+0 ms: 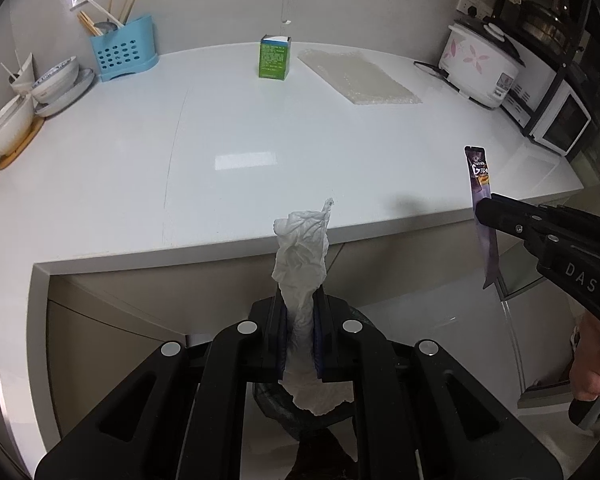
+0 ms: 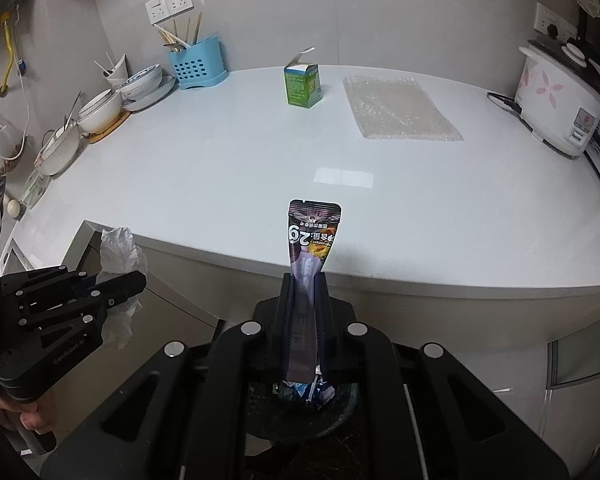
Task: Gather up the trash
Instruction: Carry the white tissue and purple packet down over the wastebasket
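My left gripper [image 1: 302, 300] is shut on a crumpled white tissue [image 1: 300, 252] that sticks up between its fingers, just off the front edge of the white counter [image 1: 160, 160]. From the right wrist view the same tissue [image 2: 118, 254] shows in the left gripper [image 2: 140, 280] at the left. My right gripper [image 2: 305, 284] is shut on a purple snack wrapper [image 2: 314, 232], held upright; this wrapper [image 1: 480, 184] and the right gripper [image 1: 482, 210] also appear at the right of the left wrist view. Below both grippers lies a dark bin [image 2: 340, 408] holding crumpled wrappers [image 2: 300, 392].
A green carton [image 1: 275, 58] and a sheet of bubble wrap [image 1: 358, 76] lie at the counter's back. A blue utensil holder [image 1: 124, 54] and stacked bowls [image 1: 56, 84] stand at the back left. A rice cooker [image 1: 480, 64] and a microwave [image 1: 560, 120] stand at the right.
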The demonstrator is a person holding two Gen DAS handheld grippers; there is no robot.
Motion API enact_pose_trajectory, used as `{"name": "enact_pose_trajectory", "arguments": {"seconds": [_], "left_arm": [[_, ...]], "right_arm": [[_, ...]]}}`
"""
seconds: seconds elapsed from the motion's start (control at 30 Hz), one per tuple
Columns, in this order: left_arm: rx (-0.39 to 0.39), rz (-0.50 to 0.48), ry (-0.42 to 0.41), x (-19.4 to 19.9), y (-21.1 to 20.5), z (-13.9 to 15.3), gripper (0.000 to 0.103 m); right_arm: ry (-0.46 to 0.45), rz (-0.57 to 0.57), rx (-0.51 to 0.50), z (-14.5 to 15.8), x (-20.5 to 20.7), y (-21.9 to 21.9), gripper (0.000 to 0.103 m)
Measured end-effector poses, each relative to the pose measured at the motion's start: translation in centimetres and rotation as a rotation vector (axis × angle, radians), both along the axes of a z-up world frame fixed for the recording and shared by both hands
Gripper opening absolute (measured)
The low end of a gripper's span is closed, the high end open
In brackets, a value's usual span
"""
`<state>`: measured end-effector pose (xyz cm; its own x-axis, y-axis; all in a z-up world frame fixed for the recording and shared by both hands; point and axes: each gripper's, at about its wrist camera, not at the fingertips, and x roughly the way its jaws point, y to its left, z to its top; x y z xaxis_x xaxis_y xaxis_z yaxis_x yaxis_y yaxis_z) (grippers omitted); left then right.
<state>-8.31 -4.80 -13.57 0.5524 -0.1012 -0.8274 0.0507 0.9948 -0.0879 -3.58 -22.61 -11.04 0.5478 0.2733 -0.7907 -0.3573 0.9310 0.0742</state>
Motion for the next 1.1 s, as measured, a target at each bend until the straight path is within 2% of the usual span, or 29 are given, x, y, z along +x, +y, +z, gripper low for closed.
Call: {"name": "enact_pose_trajectory", "arguments": {"seconds": [0.4,0.53,0.73,1.1], "left_arm": [[0.011,-0.014,0.044,-1.3,-1.4,-5.3,0.009],[-0.028,0.003,0.077,-1.2,-1.4,-7.2,0.009],[-0.002,0.003,0.083,-1.4,-1.7,-9.5,0.009],[-0.029,-0.010,0.095,-1.4,-1.5,-13.0,0.009]], "right_arm": [[0.068,0.025,-0.044,-5.6,-1.4,0.4,0.010],[0.084,0.025,-0.054,-7.0,-1.5,0.5,0.010],[0.116,0.031,-0.067,-9.6,-1.3,0.7,0.010],[0.174,0.058,-0.072,-14.1,-0.9,1.2,0.011]]}}
